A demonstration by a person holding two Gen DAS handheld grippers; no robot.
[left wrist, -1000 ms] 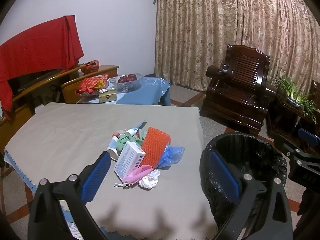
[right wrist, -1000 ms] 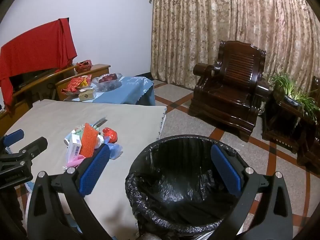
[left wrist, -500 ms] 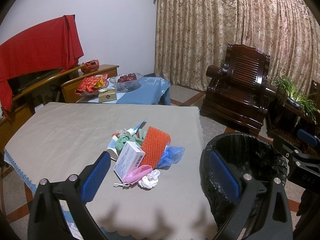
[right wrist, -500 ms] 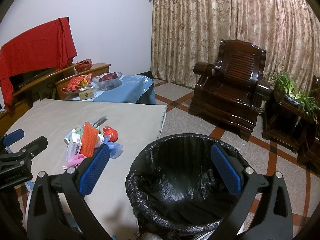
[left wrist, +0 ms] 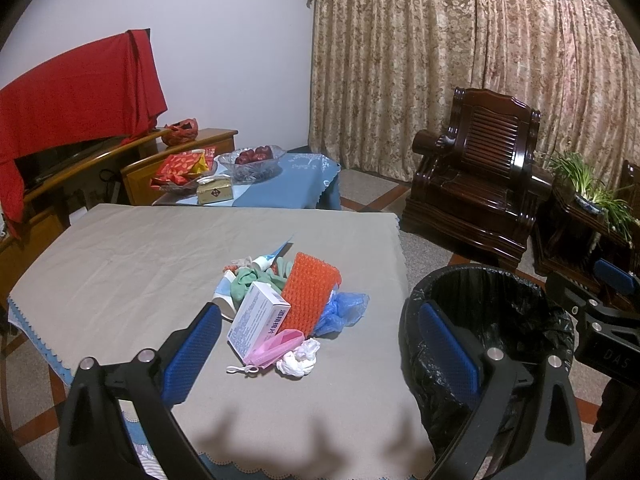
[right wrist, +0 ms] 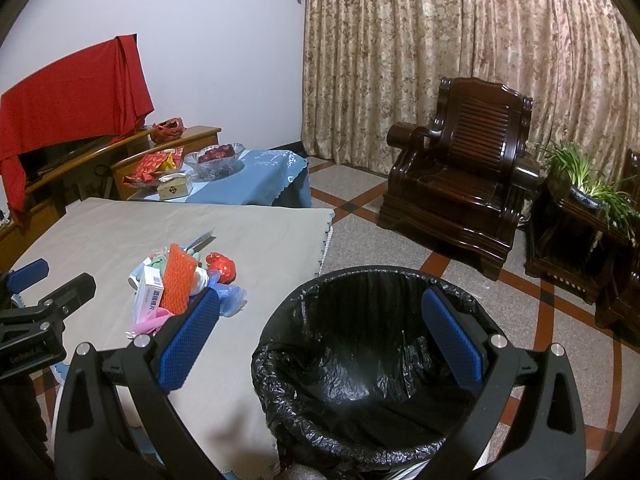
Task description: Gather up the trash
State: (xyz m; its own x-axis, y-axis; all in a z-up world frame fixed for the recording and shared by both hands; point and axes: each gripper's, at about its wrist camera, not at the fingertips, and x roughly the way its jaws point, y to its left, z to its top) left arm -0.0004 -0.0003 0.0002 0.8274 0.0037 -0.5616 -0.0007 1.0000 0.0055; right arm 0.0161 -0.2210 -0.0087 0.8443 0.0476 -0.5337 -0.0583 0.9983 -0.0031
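A pile of trash lies on the grey table (left wrist: 120, 264): an orange foam net (left wrist: 310, 292), a white box (left wrist: 258, 320), a pink pouch (left wrist: 276, 348), a white crumpled tissue (left wrist: 298, 362), a blue bag (left wrist: 340, 312), green cloth and a tube. In the right wrist view the pile (right wrist: 176, 288) also shows a red wad (right wrist: 220, 266). A bin with a black liner (right wrist: 372, 364) stands on the floor right of the table; it also shows in the left wrist view (left wrist: 492, 312). My left gripper (left wrist: 320, 352) is open and empty, short of the pile. My right gripper (right wrist: 322, 340) is open and empty above the bin.
A low table with a blue cloth (left wrist: 288, 184) holds a glass fruit bowl and snack packs behind the grey table. A dark wooden armchair (left wrist: 476, 176) and a plant stand (left wrist: 588, 216) are at the right. A cabinet with a red cloth (left wrist: 72, 92) is at the left.
Almost nothing has moved. The right wrist view has shifted slightly, with the bin a little lower and the pile slightly nearer. Both grippers stay open.
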